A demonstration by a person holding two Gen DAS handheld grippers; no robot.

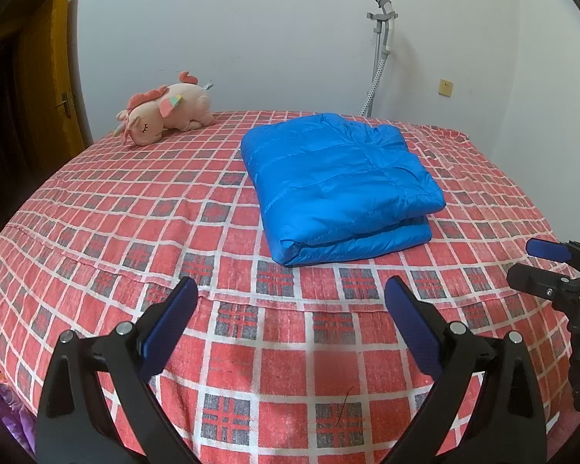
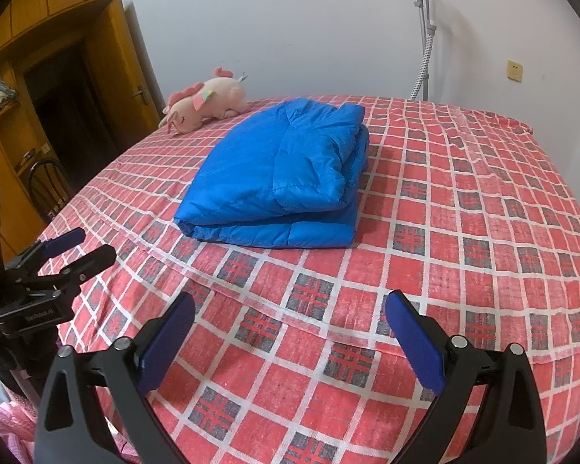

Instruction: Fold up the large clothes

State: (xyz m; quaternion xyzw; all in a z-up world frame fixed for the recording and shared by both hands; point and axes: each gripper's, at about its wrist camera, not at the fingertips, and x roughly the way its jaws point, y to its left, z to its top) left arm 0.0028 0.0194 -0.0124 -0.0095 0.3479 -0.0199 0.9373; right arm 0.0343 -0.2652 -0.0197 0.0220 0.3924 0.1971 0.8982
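Note:
A blue puffer jacket [image 1: 338,187] lies folded into a thick rectangle on the bed [image 1: 96,208], its folded edge facing me. The right wrist view shows the same jacket [image 2: 278,178] left of centre. My left gripper [image 1: 292,290] hangs open above the bed's near edge, well short of the jacket, with nothing between its blue pads. My right gripper [image 2: 290,305] is open too, empty, over the near edge to the jacket's right. Each gripper shows in the other's view: the right gripper [image 1: 529,261] at the far right, the left gripper [image 2: 83,245] at the far left.
A pink plush unicorn [image 1: 164,114] rests at the bed's far left corner. The red checked bedspread [image 2: 464,201] covers the bed. A garment steamer pole [image 1: 379,54] stands against the white wall behind. A wooden door and cabinet [image 2: 58,89] stand on the left, with a chair [image 2: 48,181].

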